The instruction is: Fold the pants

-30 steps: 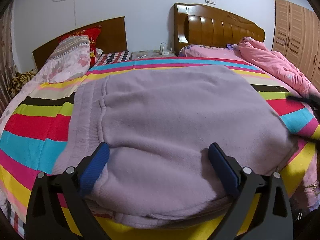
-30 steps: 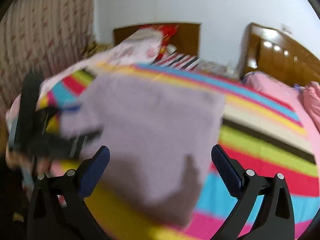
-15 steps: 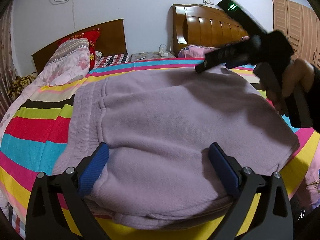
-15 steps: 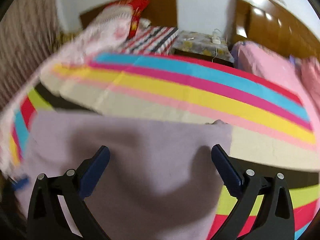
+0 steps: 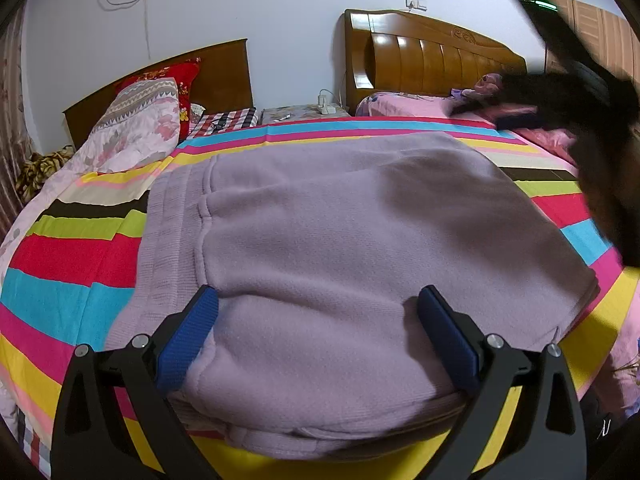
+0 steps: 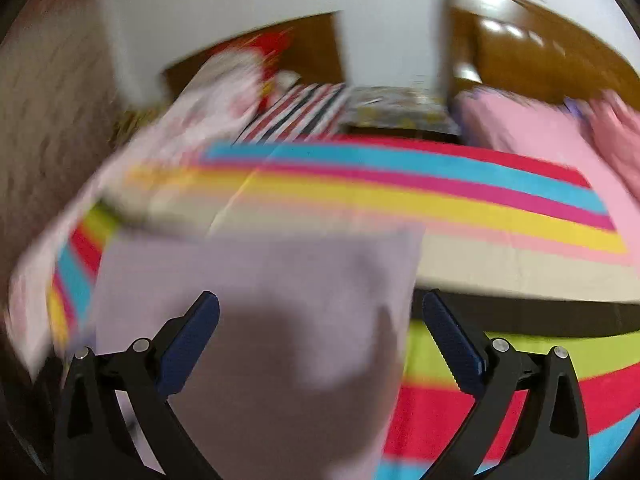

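Now folded pants [image 5: 340,248], waistband [image 5: 168,240] leftward

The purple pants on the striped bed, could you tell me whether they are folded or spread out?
Folded: the purple pants lie as a compact rectangle, with stacked layers showing along the near edge.

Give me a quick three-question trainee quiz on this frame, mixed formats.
1. True or false: the left tool is shut on the lilac pants.
2. The pants lie on: A) bare floor B) striped bedspread C) wooden desk.
3. Fill in: the right wrist view is ____ by motion.

Key: 1 false, the jaws stand open; 2 B; 3 blurred.
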`<state>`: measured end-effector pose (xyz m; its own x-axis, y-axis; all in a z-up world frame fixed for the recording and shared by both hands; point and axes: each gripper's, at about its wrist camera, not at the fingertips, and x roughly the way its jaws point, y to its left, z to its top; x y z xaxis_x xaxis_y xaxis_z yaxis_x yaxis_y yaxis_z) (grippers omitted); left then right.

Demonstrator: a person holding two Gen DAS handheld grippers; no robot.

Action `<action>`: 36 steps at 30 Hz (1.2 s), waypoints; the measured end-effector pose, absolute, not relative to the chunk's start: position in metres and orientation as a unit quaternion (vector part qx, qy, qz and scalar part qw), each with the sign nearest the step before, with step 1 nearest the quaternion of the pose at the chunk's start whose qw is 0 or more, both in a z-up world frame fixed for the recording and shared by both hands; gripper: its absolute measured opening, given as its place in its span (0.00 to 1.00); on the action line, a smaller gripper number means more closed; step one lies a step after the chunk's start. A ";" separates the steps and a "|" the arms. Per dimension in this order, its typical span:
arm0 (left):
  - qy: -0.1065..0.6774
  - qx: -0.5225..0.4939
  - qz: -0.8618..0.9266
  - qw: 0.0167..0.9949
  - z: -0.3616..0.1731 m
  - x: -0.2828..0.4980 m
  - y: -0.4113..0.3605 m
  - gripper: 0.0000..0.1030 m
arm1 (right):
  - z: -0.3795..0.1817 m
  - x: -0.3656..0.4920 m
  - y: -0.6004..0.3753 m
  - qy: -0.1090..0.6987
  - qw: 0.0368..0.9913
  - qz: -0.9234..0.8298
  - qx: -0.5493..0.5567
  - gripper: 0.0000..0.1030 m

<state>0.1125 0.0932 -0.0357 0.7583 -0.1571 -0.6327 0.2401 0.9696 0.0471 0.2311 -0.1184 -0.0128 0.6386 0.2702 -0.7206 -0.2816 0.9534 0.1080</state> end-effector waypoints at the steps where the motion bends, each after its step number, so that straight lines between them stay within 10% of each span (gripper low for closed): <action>1: 0.331 0.063 -0.106 0.935 -0.036 0.112 0.093 0.97 | -0.021 0.208 -0.111 0.398 0.902 0.163 -0.042 0.96; 16: 0.279 0.100 -0.010 0.955 -0.002 0.069 0.075 0.98 | -0.026 0.035 -0.164 0.326 0.930 0.167 -0.020 0.96; 36: 0.215 0.050 0.051 0.974 0.041 -0.009 0.068 0.98 | -0.009 0.014 -0.132 0.256 0.948 0.188 -0.009 0.96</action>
<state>-0.0088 0.0676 0.0411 0.9021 0.1207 -0.4142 -0.0777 0.9898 0.1193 0.0140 -0.1321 -0.0091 0.7975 0.3525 -0.4896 -0.3622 0.9288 0.0787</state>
